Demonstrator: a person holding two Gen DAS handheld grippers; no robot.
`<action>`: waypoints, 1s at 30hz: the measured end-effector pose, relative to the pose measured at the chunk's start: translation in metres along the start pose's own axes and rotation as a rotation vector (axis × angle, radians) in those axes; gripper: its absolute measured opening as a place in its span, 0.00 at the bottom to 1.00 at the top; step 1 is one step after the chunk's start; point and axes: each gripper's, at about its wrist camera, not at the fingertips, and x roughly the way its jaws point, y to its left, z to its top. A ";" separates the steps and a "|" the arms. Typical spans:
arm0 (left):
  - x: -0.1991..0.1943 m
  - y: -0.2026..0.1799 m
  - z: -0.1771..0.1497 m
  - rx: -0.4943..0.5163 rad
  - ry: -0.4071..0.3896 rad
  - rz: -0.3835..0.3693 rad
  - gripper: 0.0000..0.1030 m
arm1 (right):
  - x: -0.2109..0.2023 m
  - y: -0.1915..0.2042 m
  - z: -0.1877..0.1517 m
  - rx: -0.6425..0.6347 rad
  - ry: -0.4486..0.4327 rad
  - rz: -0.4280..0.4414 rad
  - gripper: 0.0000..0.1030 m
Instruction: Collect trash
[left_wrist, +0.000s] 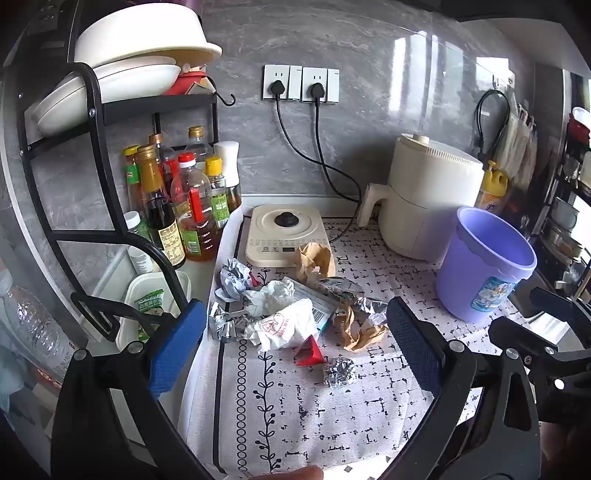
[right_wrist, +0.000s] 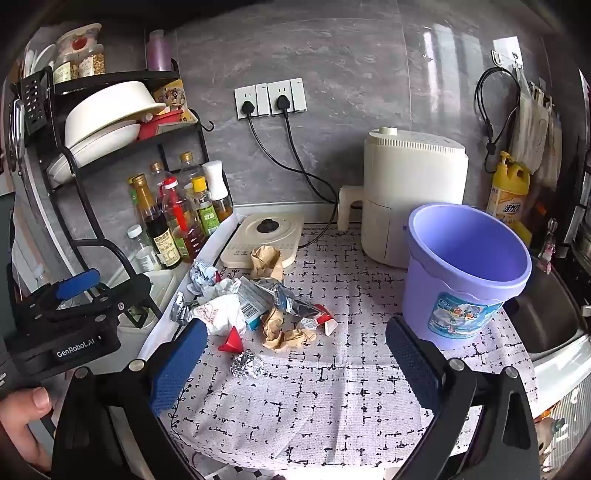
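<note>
A patterned cloth (right_wrist: 332, 406) covers the worktop; on it a purple bucket (right_wrist: 465, 273) stands right of a heap of crumpled trash (right_wrist: 258, 310), with a small foil ball (right_wrist: 246, 364) nearest. Left gripper (left_wrist: 295, 347) and right gripper (right_wrist: 295, 354) hover, jaws spread wide, pinching nothing

Crinkled shiny foil ball (left_wrist: 339, 372); glossy plastic bucket (left_wrist: 484, 266)

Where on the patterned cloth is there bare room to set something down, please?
The near cloth in front of the foil ball is bare, as is the strip between the trash pile and the purple bucket. The left side is crowded.
</note>
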 end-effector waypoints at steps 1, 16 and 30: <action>0.000 0.000 0.000 0.000 -0.001 0.000 0.94 | 0.000 -0.001 0.000 0.001 0.000 0.002 0.92; 0.000 -0.008 -0.004 -0.017 -0.012 0.004 0.94 | 0.003 -0.001 -0.001 -0.018 0.008 -0.014 0.92; -0.007 0.010 -0.005 -0.024 -0.010 0.006 0.94 | 0.002 0.008 -0.002 -0.024 0.003 0.002 0.92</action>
